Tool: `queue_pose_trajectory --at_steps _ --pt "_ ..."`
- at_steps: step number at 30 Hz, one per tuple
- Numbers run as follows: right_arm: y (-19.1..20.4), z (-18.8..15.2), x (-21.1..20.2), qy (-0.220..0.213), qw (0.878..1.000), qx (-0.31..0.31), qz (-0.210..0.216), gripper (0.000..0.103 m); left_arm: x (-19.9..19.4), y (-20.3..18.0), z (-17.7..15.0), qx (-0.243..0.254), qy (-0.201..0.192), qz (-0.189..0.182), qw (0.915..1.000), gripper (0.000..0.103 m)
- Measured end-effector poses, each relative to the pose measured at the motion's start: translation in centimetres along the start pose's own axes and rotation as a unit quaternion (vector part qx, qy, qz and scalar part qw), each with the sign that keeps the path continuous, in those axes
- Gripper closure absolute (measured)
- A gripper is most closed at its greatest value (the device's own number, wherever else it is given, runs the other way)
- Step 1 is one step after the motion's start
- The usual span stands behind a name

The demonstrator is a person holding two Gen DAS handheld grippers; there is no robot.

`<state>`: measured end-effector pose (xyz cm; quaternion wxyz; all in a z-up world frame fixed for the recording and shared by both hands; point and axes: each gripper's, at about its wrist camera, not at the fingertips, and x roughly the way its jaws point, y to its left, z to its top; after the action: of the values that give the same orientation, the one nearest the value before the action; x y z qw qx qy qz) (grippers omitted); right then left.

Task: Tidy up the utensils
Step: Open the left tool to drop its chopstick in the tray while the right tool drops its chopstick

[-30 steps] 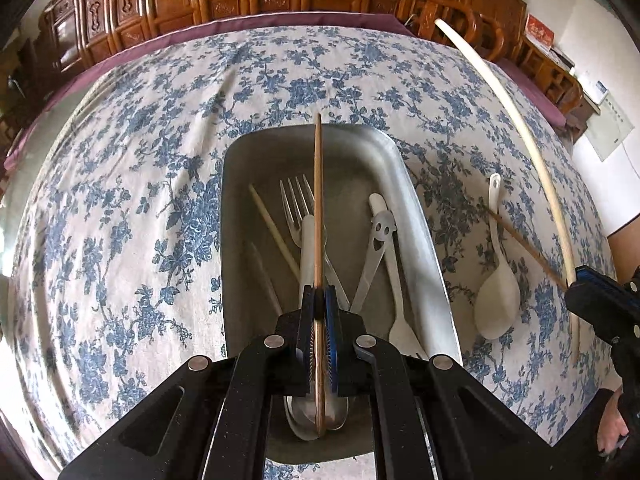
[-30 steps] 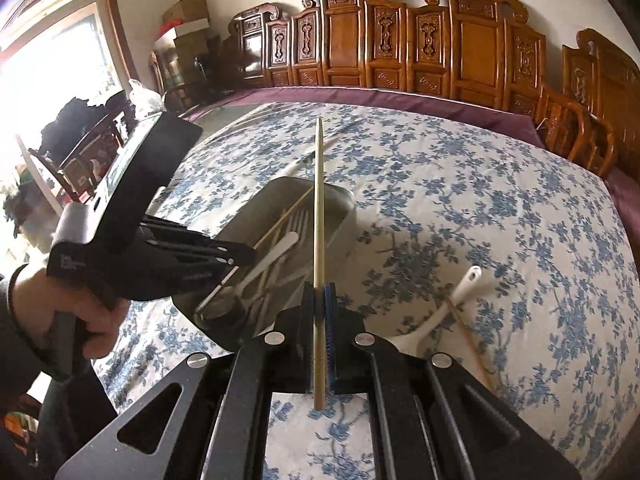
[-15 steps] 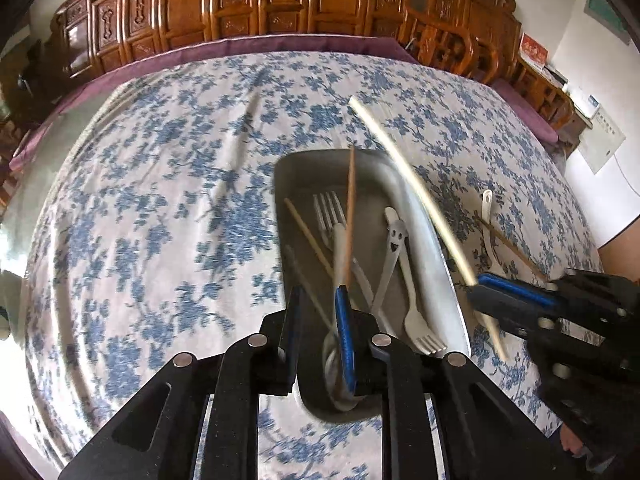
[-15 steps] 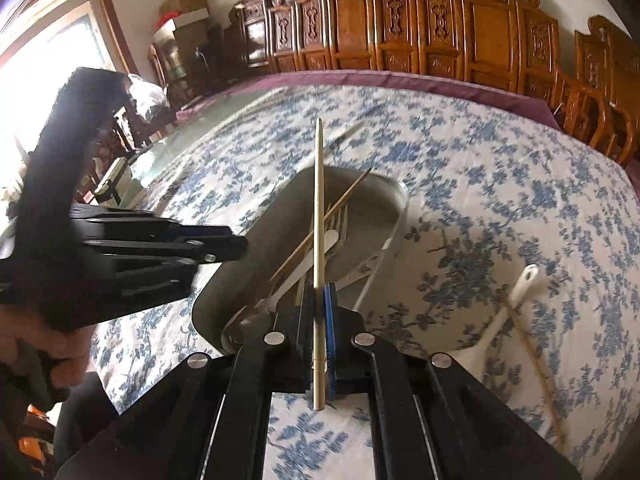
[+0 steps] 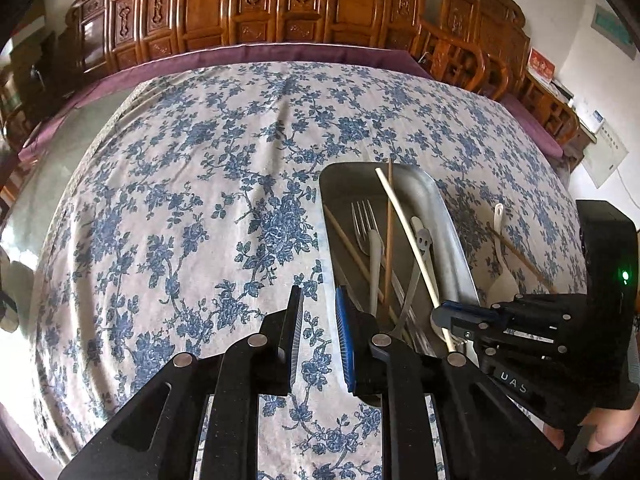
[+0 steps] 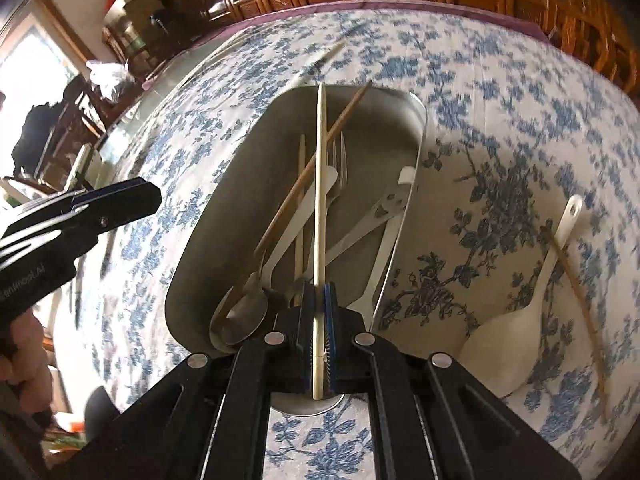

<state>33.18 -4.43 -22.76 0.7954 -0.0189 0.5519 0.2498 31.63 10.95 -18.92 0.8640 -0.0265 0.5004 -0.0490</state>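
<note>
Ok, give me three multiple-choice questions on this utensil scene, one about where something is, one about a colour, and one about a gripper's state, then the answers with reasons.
1. Where does the white rice paddle lie?
A. inside the metal tray
B. on the tablecloth to the right of the metal tray
C. in the left gripper

2. What colour is the chopstick held by the right gripper?
A. dark brown
B. pale cream
C. blue

3. What state is the left gripper in?
A. open and holding nothing
B. shut on a fork
C. shut on a chopstick

Answers:
1 B: the paddle rests on the floral tablecloth, outside the rim of the metal tray.
2 B: the stick clamped between its pads is cream; the brown one lies loose in the tray.
3 A: its fingers stand apart with only cloth showing between them.
</note>
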Motion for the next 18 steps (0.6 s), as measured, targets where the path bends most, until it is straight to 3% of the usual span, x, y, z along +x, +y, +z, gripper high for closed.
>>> queue_pose_trajectory --at_steps 9,11,15,18 --pt "0.7 0.1 -2.9 -0.064 0.997 -0.041 0.010 0.095 0.0 -0.5 -0.1 0.003 0.000 -0.007 1.0000 0.088" --pt "0.5 -0.4 -4.4 -0.089 0.994 -0.055 0.011 0.089 0.0 -1.0 -0.2 0.009 -0.002 -0.006 0.9999 0.087" --pt "-1.9 -1.8 -7.8 -0.133 0.988 -0.077 -0.008 0.085 -0.1 -2.4 -0.3 0.019 -0.008 -0.011 0.9997 0.076" --pt "-5.1 -3.4 -9.4 -0.142 0.986 -0.084 -0.030 0.084 -0.3 -4.2 -0.3 0.033 -0.014 -0.019 0.9992 0.073"
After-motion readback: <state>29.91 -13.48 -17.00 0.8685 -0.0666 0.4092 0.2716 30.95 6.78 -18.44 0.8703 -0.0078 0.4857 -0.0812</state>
